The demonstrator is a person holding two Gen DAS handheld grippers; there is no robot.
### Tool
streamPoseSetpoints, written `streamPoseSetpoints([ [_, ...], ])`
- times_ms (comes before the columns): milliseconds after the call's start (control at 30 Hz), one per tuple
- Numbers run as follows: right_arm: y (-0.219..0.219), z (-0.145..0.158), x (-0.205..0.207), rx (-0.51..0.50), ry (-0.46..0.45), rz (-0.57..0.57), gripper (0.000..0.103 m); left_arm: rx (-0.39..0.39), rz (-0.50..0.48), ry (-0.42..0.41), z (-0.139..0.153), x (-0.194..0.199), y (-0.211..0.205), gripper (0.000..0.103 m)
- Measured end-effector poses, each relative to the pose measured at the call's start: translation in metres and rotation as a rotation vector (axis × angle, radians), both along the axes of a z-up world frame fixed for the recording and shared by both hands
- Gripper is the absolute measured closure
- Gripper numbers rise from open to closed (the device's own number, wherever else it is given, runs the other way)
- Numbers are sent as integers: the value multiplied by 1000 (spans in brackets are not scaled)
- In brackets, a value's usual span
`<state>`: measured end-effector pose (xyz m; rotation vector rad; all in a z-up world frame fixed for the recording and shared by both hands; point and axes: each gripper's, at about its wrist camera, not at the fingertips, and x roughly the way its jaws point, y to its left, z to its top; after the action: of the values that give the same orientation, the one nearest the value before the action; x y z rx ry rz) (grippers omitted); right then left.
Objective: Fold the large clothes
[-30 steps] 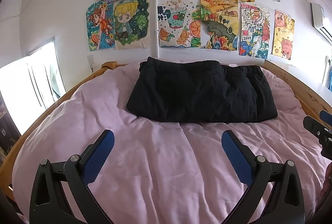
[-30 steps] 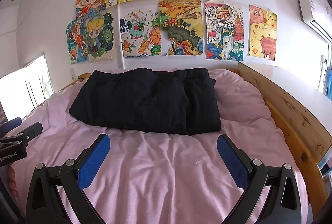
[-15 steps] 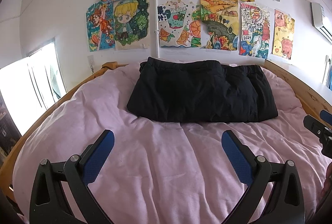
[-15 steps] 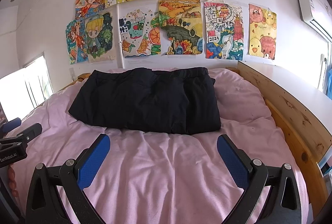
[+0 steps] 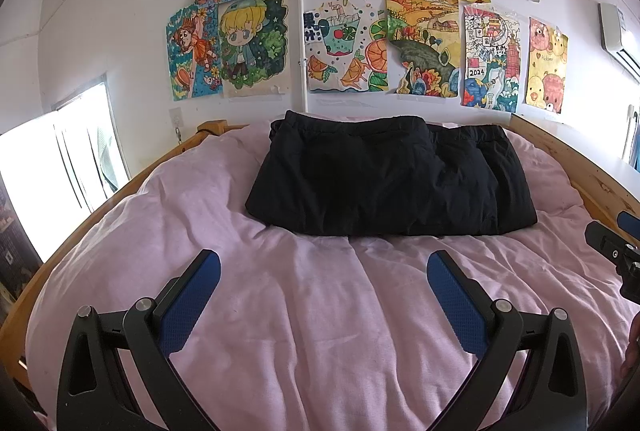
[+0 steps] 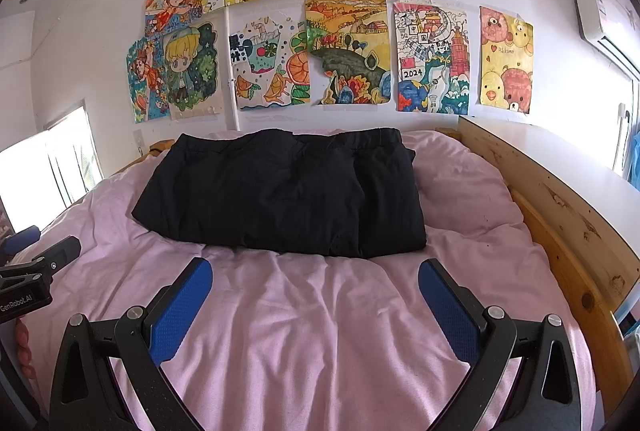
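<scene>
Left wrist view: left gripper spread wide, empty, above pink duvet; right gripper likewise; folded black garment lies beyond

right gripper sits low over the pink bedspread, jaws spread wide with nothing between them, blue pads facing inward. ahead of it, a black garment lies folded into a thick rectangle across the far half of the bed, well apart from the fingertips. bedspread is creased in front of the garment. left gripper shows at the left edge — only one black finger and part of the body, so its jaw spacing cannot be told. wooden bed frame runs along the right side. colourful drawings cover the white wall behind — one reads "2024".
</scene>
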<state>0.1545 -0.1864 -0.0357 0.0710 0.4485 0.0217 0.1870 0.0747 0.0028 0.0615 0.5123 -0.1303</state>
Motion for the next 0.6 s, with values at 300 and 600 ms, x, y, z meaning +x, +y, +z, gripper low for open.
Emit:
streamPoseSetpoints([
  [300, 0, 0, 0, 0, 1, -1, 0, 0, -3, 0, 1, 1, 2, 1],
  [600, 1, 1, 0, 0, 2, -2, 0, 1, -2, 0, 0, 1, 2, 1],
])
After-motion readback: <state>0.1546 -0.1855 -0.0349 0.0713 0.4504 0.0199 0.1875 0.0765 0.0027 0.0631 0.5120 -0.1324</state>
